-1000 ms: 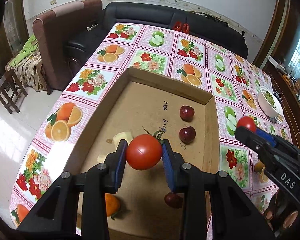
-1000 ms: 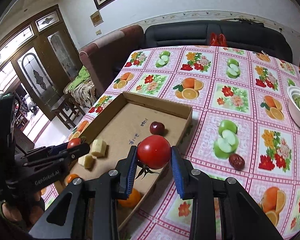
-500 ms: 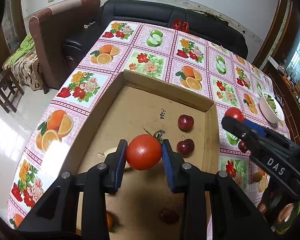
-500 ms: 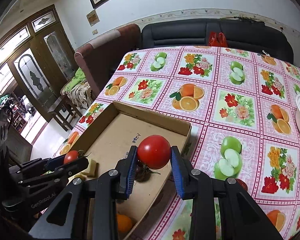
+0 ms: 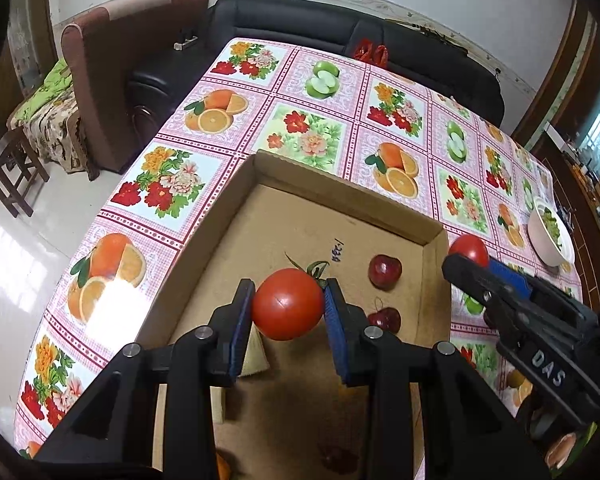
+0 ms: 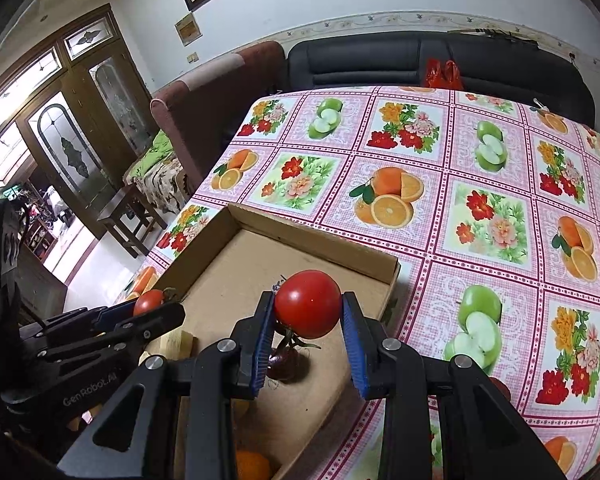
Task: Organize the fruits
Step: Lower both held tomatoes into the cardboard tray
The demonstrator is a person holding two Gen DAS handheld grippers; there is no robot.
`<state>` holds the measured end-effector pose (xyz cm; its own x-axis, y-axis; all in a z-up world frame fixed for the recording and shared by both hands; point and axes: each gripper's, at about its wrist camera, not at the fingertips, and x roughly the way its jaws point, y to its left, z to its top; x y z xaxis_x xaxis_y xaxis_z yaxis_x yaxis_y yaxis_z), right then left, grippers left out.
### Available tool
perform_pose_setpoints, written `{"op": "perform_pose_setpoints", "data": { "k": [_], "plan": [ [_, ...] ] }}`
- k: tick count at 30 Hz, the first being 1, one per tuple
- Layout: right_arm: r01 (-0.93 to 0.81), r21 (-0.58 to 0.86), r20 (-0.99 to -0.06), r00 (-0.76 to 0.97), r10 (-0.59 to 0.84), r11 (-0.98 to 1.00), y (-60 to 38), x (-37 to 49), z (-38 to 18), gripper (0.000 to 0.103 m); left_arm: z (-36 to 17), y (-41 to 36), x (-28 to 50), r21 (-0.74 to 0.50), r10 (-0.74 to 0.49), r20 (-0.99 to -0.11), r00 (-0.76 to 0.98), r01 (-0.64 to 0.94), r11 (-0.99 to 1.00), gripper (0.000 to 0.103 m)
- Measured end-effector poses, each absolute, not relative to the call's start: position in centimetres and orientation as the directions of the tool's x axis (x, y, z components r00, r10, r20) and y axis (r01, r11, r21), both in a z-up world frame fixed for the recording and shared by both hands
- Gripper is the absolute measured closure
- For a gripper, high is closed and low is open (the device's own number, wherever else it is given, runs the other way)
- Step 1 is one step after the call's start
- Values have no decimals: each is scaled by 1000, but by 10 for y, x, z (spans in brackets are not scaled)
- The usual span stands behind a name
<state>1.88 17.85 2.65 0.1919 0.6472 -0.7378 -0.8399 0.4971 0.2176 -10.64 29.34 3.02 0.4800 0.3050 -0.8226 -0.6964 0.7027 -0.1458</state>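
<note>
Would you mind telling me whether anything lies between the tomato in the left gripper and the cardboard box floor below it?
The left gripper holds its tomato over the cardboard box. A pale fruit chunk lies beneath and just left, two dark red fruits to the right. The floor farther ahead looks bare, so nothing visible blocks a drop there.

Tomato (image 5: 288, 309): smooth, glossy skin. Cardboard tray (image 5: 300, 232): matt, plain brown. Tablecloth (image 6: 480, 208): glossy printed plastic. Left gripper (image 5: 287, 320): matt black plastic, metal screws.
</note>
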Motion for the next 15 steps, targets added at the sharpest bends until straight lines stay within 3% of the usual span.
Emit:
{"op": "perform_pose_setpoints", "data": {
  "k": [15],
  "plan": [
    [-885,236,-767,84,636,401,184,-22,8,70,14,325,-91,-158,265,-859,437,-720,676,71]
  ]
}}
